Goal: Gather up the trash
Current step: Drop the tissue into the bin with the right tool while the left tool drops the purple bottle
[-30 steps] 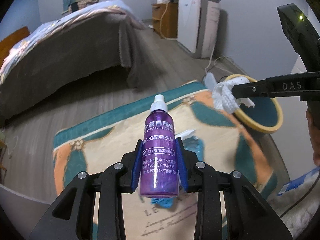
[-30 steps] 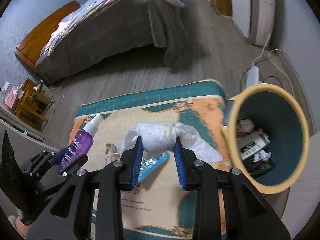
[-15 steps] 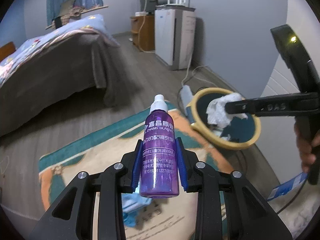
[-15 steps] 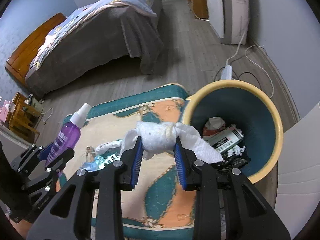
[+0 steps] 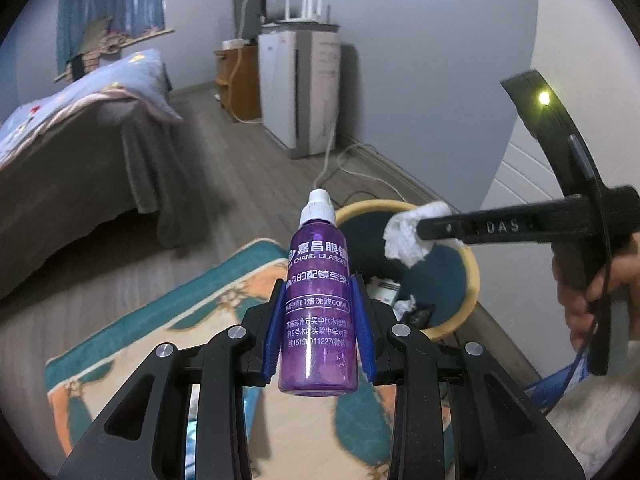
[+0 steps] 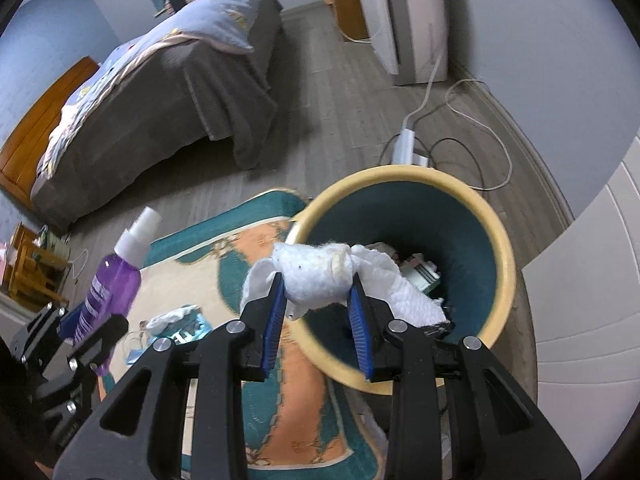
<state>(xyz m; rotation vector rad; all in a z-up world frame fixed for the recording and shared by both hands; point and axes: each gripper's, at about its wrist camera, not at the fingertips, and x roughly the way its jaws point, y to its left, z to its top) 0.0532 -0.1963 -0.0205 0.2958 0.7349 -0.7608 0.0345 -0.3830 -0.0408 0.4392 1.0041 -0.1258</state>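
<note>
White tissue (image 6: 316,276) hangs over the bin (image 6: 502,240).
Right tongs (image 6: 316,308) hold it; the bin lies at 1 o'clock from the left tongs (image 5: 318,330), which grip the purple bottle (image 5: 318,312).

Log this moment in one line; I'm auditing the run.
left gripper: shut on purple bottle | right gripper: shut on tissue wad, over bin

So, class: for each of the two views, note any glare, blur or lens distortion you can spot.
Left wrist view: a glare streak runs down the purple bottle, and fisheye bends the walls. Right wrist view: the bin rim's near edge is smeared with blur, the floorboards curve, and the tissue wad is sharp.
</note>
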